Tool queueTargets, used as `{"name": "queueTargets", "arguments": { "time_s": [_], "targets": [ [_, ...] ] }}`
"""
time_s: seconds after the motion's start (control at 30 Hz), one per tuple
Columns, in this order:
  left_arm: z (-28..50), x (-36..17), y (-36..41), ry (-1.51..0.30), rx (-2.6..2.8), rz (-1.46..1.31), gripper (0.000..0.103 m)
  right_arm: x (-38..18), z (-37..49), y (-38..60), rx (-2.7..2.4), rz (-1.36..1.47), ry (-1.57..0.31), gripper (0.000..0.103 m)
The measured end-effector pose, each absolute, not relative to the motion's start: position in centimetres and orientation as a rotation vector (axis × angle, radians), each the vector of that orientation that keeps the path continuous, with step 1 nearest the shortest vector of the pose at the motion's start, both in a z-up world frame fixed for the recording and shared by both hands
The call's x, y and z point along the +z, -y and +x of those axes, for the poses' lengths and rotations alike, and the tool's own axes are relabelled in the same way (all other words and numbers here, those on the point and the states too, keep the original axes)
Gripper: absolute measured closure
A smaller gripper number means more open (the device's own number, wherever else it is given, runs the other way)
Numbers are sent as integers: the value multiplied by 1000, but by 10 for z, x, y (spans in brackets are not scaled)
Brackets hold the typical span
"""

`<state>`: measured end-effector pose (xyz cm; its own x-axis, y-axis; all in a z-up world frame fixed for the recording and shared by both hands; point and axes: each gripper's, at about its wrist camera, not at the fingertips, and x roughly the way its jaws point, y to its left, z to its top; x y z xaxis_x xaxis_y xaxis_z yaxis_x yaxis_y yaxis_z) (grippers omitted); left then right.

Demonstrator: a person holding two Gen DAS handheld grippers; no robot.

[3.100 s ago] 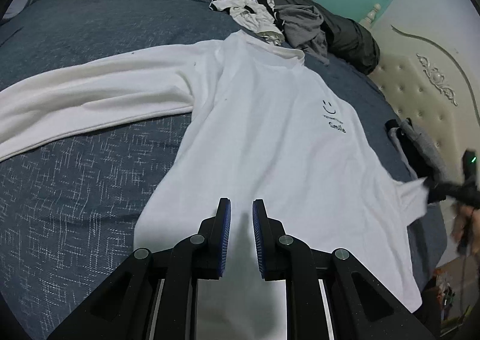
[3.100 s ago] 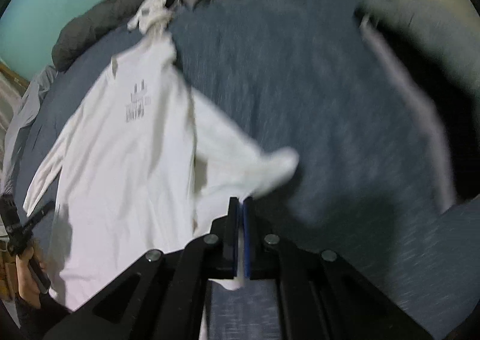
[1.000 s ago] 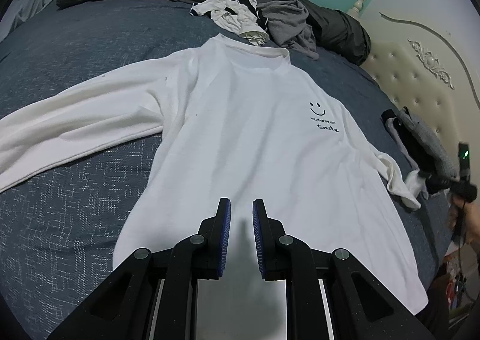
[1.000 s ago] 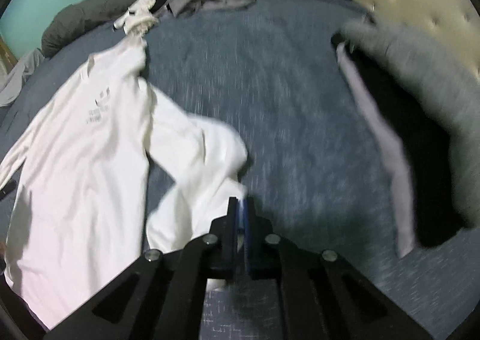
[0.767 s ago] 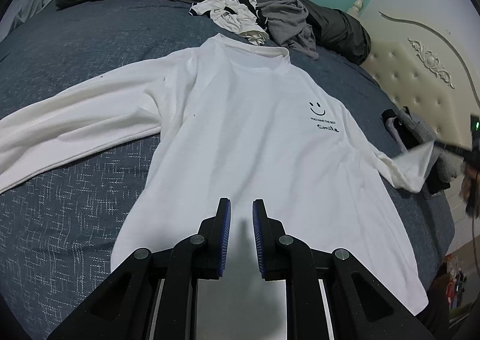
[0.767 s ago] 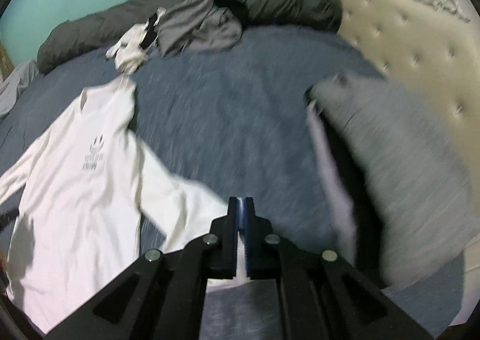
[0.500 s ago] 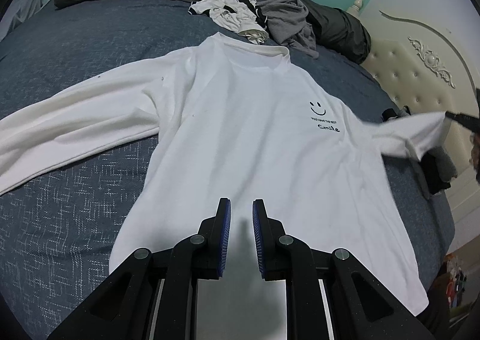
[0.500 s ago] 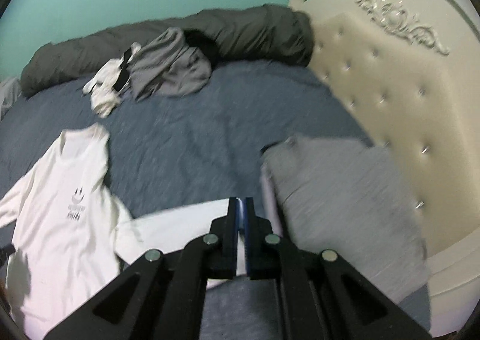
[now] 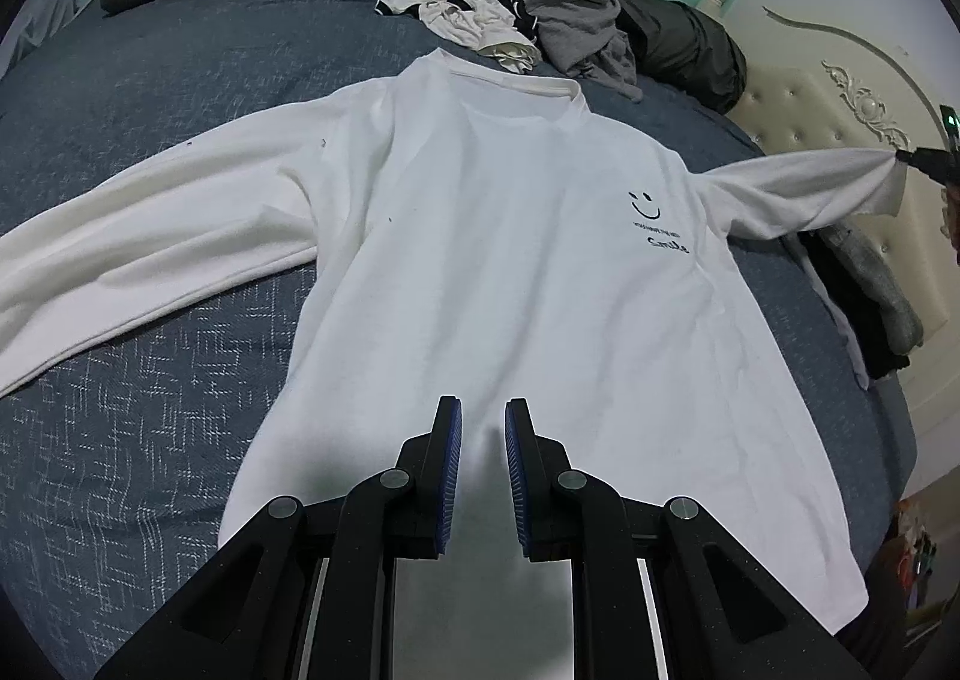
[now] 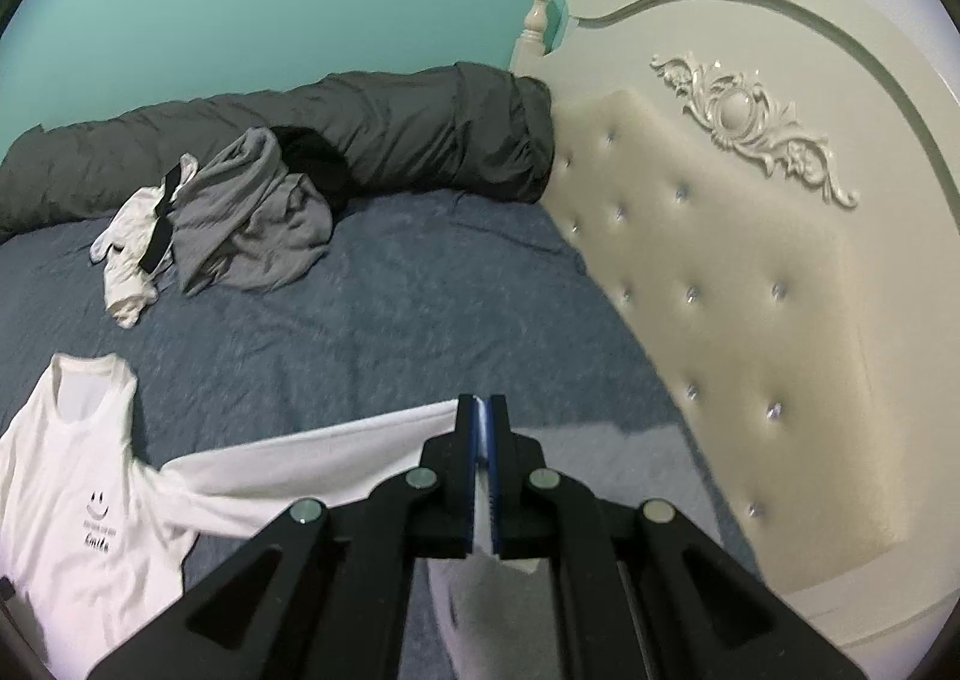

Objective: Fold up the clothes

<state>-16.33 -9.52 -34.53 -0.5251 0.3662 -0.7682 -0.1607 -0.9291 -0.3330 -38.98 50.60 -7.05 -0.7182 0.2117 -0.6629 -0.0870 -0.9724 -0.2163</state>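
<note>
A white long-sleeved shirt (image 9: 510,260) with a small smiley print lies face up on the blue bed (image 9: 150,410). My left gripper (image 9: 482,416) hovers open over the shirt's hem with nothing between its blue pads. My right gripper (image 10: 482,410) is shut on the cuff of the shirt's sleeve (image 10: 312,464). That sleeve (image 9: 804,188) is stretched out straight above the bed toward the headboard, and my right gripper (image 9: 924,158) shows at the right edge of the left wrist view. The other sleeve (image 9: 150,236) lies flat to the left.
A pile of grey and white clothes (image 9: 528,32) sits beyond the collar, in front of a rolled dark duvet (image 10: 360,128). Dark and grey garments (image 9: 864,290) lie at the bed's right edge. A cream tufted headboard (image 10: 720,284) rises on the right.
My right gripper has lifted the sleeve's cuff and pulled it out toward the headboard, so the crumpled sleeve is now stretched straight. My left gripper stays open over the hem.
</note>
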Motion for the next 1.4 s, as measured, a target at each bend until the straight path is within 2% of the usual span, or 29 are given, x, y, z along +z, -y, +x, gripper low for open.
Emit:
{"name": "queueTargets", "arguments": {
  "time_s": [0.4,0.53,0.7,0.83,0.97,1.1,1.13,1.27,1.4],
  "targets": [
    [-170,-359,94,302,2472,-1372,87,-57,-435,-567,2558,-1040,256,101],
    [-172,-363,93,298,2468,-1384,87,-74,-440,-591,2489,-1078,220,101],
    [-171,-365,92,307,2461,-1391,87,-120,-442,-613,2369,-1251,196,100],
    [-172,-364,92,312,2460,-1388,87,-124,-436,-610,2356,-1245,245,100],
    [-173,-364,91,316,2457,-1385,87,-121,-429,-602,2361,-1210,304,94],
    [-172,-363,90,324,2455,-1376,87,-99,-419,-585,2480,-1114,291,66],
    [-172,-362,90,327,2455,-1373,87,-97,-417,-581,2526,-1116,280,63],
    [-170,-359,90,336,2453,-1360,87,-112,-412,-574,2543,-1231,315,62],
    [-169,-356,91,336,2455,-1348,87,-137,-404,-594,2519,-1350,162,61]
  ]
}}
